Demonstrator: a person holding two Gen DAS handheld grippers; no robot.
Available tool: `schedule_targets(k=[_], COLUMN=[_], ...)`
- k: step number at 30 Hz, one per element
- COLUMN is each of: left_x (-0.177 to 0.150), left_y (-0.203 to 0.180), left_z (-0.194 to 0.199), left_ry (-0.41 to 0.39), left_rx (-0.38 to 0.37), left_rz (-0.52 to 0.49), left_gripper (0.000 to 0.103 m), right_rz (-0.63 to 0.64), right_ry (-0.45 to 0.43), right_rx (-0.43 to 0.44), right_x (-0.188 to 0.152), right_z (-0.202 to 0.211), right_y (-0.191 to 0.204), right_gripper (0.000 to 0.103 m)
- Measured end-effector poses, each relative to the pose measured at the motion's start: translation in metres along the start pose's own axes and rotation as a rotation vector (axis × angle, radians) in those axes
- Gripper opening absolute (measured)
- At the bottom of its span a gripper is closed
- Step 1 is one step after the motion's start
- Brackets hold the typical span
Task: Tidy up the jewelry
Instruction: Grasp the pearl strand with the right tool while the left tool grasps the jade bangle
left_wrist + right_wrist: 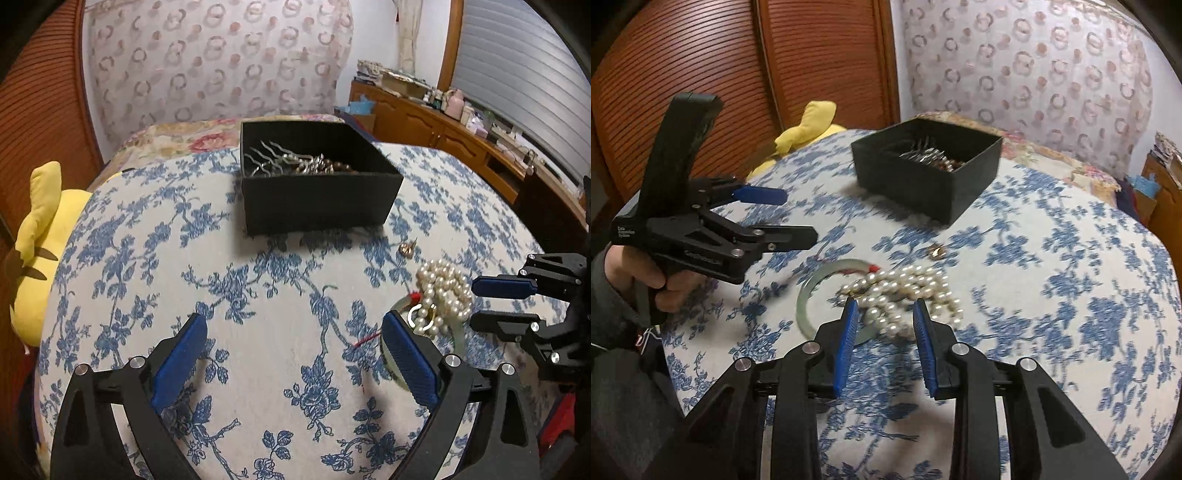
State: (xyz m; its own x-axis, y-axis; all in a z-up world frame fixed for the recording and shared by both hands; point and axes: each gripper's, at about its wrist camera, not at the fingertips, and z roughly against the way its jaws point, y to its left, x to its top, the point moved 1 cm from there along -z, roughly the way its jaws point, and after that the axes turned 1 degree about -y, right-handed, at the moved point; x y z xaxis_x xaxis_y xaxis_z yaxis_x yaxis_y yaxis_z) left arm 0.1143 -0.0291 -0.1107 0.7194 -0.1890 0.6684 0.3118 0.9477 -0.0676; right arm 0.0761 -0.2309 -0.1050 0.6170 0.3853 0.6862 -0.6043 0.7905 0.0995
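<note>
A black box (pixel 317 199) (pixel 923 181) stands on the blue-flowered cloth and holds silver hair combs and beads (pixel 295 162). A white pearl necklace (pixel 445 295) (pixel 905 295) lies heaped over a pale green jade bangle (pixel 809 295) (pixel 460 336) with a red thread. A small gold earring (pixel 406 249) (pixel 938 252) lies between pearls and box. My right gripper (pixel 884 308) is open, its fingers on either side of the near end of the pearls. My left gripper (pixel 291 321) is open and empty, left of the pearls.
A yellow plush toy (pixel 40 236) lies at the cloth's left edge. A floral bed cover (pixel 177 140) lies behind the box. A wooden sideboard (pixel 461 140) with clutter stands at the right, and wooden slatted doors (pixel 738 66) at the left.
</note>
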Motion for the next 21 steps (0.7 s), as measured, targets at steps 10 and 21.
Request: schedule_targets(k=[10, 21], left_x=[-0.002, -0.005], left_y=[-0.008, -0.030], left_z=[0.000, -0.003], left_ry=[0.007, 0.010], left_rx=[-0.028, -0.085], left_rz=[-0.016, -0.060], left_gripper=[0.092, 0.083], right_rz=[0.009, -0.046], right_ry=[0.005, -0.179], right_rx=[-0.005, -0.097], right_x=[0.003, 0.021], right_z=[-0.003, 0.053], right_y=[-0.004, -0.032], right_gripper=[0.008, 0.008])
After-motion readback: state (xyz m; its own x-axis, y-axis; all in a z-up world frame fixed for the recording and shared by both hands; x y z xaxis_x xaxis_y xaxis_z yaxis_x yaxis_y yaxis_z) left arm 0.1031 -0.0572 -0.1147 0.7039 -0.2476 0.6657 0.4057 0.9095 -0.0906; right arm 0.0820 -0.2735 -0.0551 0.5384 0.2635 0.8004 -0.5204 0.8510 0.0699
